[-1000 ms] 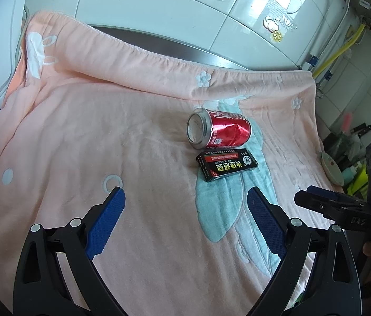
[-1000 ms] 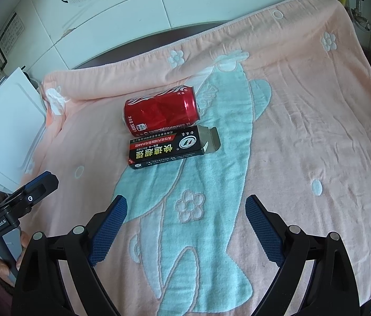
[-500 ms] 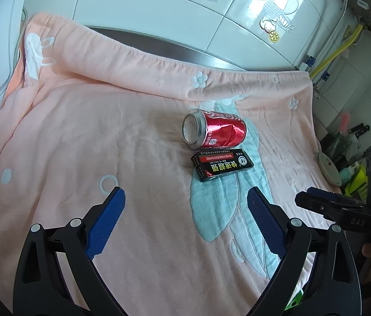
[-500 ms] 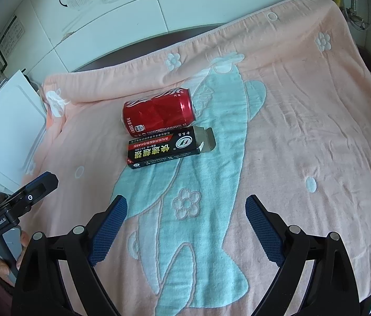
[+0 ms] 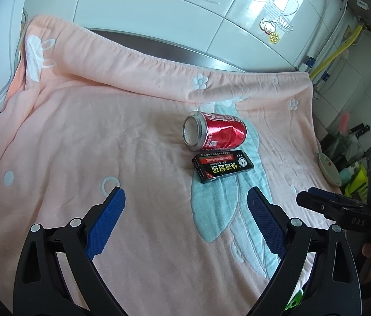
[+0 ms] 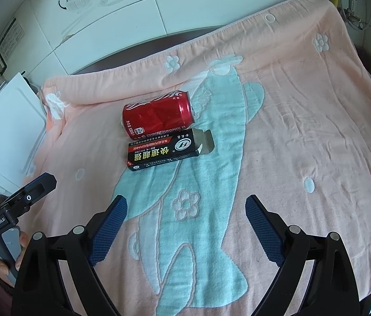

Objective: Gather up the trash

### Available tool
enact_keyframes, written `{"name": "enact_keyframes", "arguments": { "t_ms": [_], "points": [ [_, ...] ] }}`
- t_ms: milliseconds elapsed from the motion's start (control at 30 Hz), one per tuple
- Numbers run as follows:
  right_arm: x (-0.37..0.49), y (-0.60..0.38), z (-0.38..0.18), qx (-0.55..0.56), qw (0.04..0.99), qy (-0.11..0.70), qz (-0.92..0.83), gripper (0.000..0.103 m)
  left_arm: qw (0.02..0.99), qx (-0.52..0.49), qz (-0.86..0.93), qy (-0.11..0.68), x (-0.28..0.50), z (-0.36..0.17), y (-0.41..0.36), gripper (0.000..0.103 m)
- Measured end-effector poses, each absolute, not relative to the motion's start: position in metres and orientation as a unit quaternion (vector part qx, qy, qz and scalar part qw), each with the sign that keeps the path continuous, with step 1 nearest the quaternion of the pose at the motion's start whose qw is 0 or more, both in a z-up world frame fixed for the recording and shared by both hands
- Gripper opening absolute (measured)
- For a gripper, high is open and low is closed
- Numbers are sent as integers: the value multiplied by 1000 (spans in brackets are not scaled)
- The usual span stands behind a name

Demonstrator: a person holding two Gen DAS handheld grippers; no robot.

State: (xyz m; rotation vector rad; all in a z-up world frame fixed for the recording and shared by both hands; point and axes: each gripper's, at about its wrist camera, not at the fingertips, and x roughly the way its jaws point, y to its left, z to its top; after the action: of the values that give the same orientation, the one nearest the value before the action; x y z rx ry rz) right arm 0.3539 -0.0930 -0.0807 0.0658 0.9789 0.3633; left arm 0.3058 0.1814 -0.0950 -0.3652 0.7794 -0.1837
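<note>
A dented red soda can (image 5: pixel 215 134) lies on its side on a pink towel (image 5: pixel 106 137), with a small black carton (image 5: pixel 221 166) touching its near side. Both also show in the right wrist view: the can (image 6: pixel 159 118) and the carton (image 6: pixel 168 149), whose right end flap is open. My left gripper (image 5: pixel 185 221) is open and empty, hovering over the towel short of the two items. My right gripper (image 6: pixel 186 223) is open and empty, also short of them. Each gripper shows at the edge of the other's view.
The towel (image 6: pixel 304 121) has a teal fish pattern and covers a metal counter under a white tiled wall (image 5: pixel 159 13). A white board (image 6: pixel 6 126) stands at the left. A yellow hose (image 5: pixel 335 50) and cluttered shelf items (image 5: pixel 348 158) are at the right.
Both grippers have drawn back and up a little, so the can and carton look smaller and farther away. The jaws stay open. The can and carton have not moved.
</note>
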Motion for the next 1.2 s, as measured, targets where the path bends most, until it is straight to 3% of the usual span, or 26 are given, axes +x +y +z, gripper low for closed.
{"name": "enact_keyframes", "arguments": {
  "t_ms": [1200],
  "points": [
    [358,-95,-79,39,870,460,174,88,906,-172,-79,378,307,-91,183,92]
  ]
}}
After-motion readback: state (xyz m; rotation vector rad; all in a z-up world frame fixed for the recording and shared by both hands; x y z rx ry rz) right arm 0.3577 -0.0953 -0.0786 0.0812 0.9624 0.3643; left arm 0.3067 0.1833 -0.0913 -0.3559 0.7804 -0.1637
